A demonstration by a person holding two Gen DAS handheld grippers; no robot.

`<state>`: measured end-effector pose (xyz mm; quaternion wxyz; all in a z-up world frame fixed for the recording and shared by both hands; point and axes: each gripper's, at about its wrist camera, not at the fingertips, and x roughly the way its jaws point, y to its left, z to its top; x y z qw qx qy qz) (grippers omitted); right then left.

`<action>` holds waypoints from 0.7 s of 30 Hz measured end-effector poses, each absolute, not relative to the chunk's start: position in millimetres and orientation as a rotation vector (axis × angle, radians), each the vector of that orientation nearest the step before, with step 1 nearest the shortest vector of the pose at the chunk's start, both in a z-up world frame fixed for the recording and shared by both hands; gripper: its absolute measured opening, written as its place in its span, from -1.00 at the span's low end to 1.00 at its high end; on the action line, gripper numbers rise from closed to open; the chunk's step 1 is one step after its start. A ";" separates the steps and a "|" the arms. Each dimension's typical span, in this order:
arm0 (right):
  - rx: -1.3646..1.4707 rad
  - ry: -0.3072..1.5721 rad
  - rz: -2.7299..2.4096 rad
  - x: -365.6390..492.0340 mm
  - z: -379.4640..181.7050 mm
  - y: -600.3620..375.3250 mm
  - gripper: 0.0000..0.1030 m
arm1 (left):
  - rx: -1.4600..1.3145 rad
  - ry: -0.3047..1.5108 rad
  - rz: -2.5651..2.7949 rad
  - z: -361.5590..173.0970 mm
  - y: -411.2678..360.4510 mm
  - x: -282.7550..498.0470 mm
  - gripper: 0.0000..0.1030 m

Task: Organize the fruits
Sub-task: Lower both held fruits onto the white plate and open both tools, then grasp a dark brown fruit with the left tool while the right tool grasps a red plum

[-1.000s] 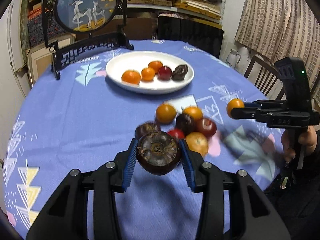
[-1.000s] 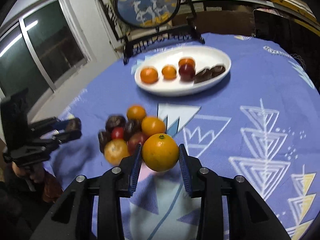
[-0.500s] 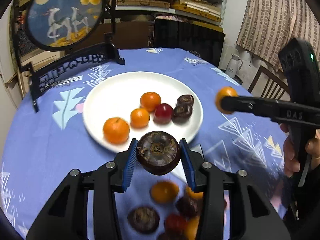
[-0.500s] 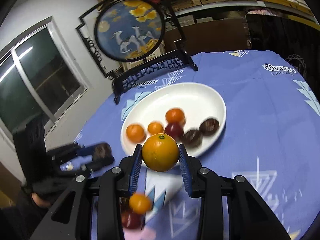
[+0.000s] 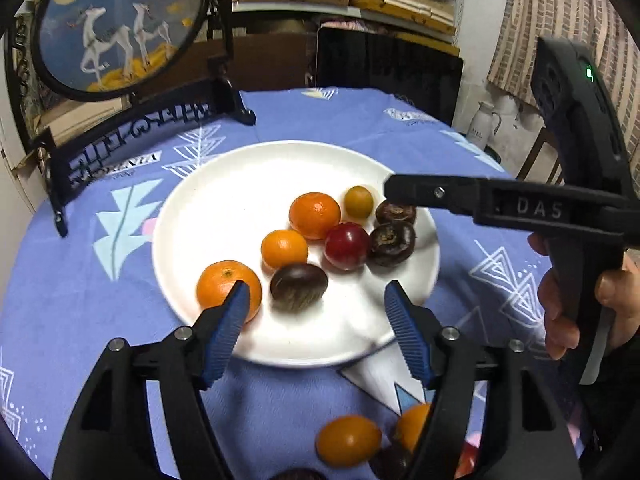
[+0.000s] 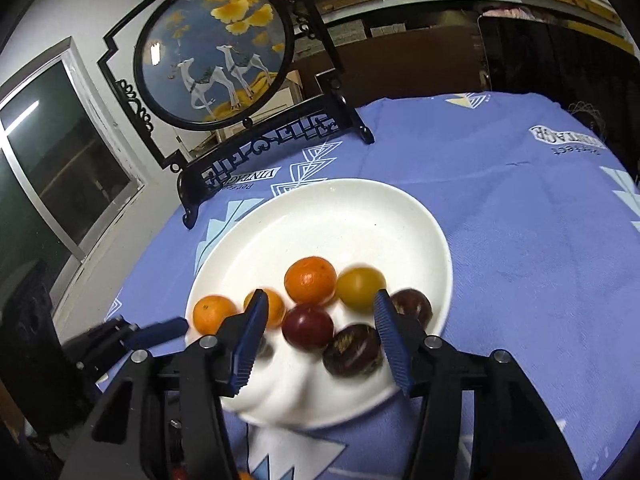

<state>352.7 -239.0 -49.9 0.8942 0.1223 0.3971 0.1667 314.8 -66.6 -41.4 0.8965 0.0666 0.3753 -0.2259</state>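
A white plate (image 5: 224, 200) on the blue tablecloth holds several fruits: oranges, a red plum (image 5: 346, 246) and dark brown fruits. My left gripper (image 5: 314, 320) is open and empty over the plate's near rim, just behind a dark brown fruit (image 5: 298, 286) lying on the plate. My right gripper (image 6: 318, 338) is open and empty over the plate's near side, just behind a small yellow-orange fruit (image 6: 360, 288), which also shows in the left wrist view (image 5: 359, 201). The right gripper reaches in from the right in the left wrist view (image 5: 404, 190).
A pile of loose fruits (image 5: 348, 440) lies on the cloth (image 6: 520, 240) near me, below the left gripper. A black framed round deer picture (image 6: 216, 52) stands behind the plate. Shelves, a dark chair back and a curtain lie beyond the table.
Both grippers moved over the plate and opened. The dark brown fruit left the left gripper and the orange fruit left the right one; both now lie on the plate.
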 end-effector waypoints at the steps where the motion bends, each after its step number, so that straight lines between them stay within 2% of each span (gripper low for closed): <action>1: 0.246 0.817 0.350 343.2 -46.4 -238.6 0.08 | 0.140 0.769 -0.471 -38.4 -63.2 307.1 0.36; 8: 0.151 0.804 0.405 265.6 -39.8 -231.0 0.08 | 0.177 0.737 -0.512 -33.8 -34.0 237.8 0.55; 17: 0.171 0.806 0.395 191.2 -58.8 -239.9 0.09 | 0.229 0.784 -0.528 -69.5 -9.6 167.1 0.55; 18: 0.183 0.810 0.396 186.7 -61.3 -241.3 0.09 | 0.217 0.792 -0.523 -73.0 -7.3 166.0 0.53; 21: 0.198 0.823 0.393 177.4 -67.9 -243.7 0.09 | 0.173 0.826 -0.512 -83.6 -3.5 166.1 0.29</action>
